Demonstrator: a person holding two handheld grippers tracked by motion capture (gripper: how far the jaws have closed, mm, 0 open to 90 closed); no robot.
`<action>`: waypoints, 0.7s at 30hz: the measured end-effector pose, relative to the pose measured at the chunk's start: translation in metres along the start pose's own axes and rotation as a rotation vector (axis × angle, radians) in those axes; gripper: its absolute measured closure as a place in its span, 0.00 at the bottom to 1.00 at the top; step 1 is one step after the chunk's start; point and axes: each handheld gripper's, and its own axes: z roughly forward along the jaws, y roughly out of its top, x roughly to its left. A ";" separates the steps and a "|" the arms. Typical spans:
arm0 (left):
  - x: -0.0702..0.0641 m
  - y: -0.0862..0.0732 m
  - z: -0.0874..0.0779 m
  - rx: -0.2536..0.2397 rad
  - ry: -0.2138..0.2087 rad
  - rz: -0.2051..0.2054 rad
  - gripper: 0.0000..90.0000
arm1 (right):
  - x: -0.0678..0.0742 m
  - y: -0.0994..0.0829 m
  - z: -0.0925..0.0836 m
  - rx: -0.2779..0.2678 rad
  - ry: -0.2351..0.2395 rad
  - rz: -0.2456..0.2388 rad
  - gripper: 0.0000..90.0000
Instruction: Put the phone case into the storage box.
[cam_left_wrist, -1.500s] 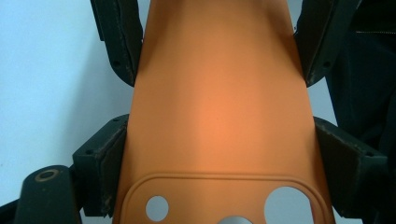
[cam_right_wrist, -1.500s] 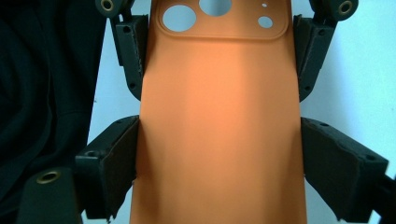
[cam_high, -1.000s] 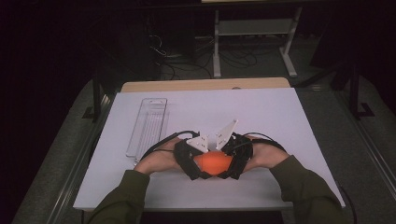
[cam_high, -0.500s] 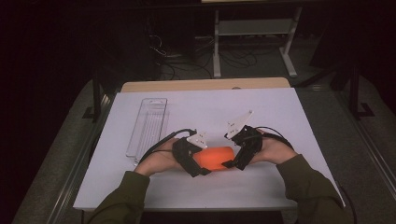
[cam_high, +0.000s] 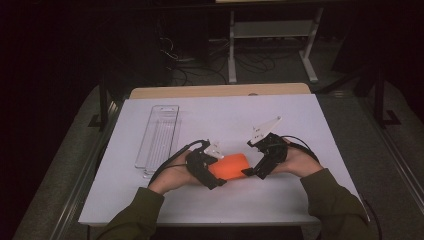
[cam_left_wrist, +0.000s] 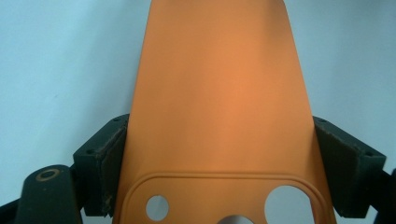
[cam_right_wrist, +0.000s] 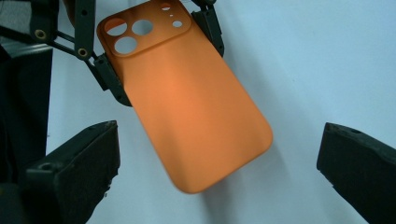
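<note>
An orange phone case hangs just above the white table, its camera-cutout end between the jaws of my left gripper, which is shut on its two long edges. The left gripper view has the case running away from the pads, back side up. My right gripper stands open just right of the case's free end, not touching it. From the right gripper view the case lies beyond its wide-apart jaws, with the left gripper clamped near the cutouts.
A clear plastic tray lies on the left part of the white table top. Beyond the table's far edge stand a metal shelf frame and cables on the dark floor.
My right gripper has let go of the case and drawn back to the right. The left gripper has kept still with the case in it.
</note>
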 end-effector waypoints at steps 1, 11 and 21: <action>0.000 0.000 0.000 0.000 0.004 -0.004 0.17 | 0.000 -0.001 -0.001 -0.003 -0.001 0.016 0.00; 0.002 -0.001 -0.001 -0.025 0.064 -0.059 0.17 | -0.001 -0.009 -0.008 -0.038 -0.083 0.140 0.00; 0.004 -0.002 -0.004 -0.044 0.112 -0.109 0.17 | 0.003 -0.020 -0.016 -0.102 -0.202 0.280 0.00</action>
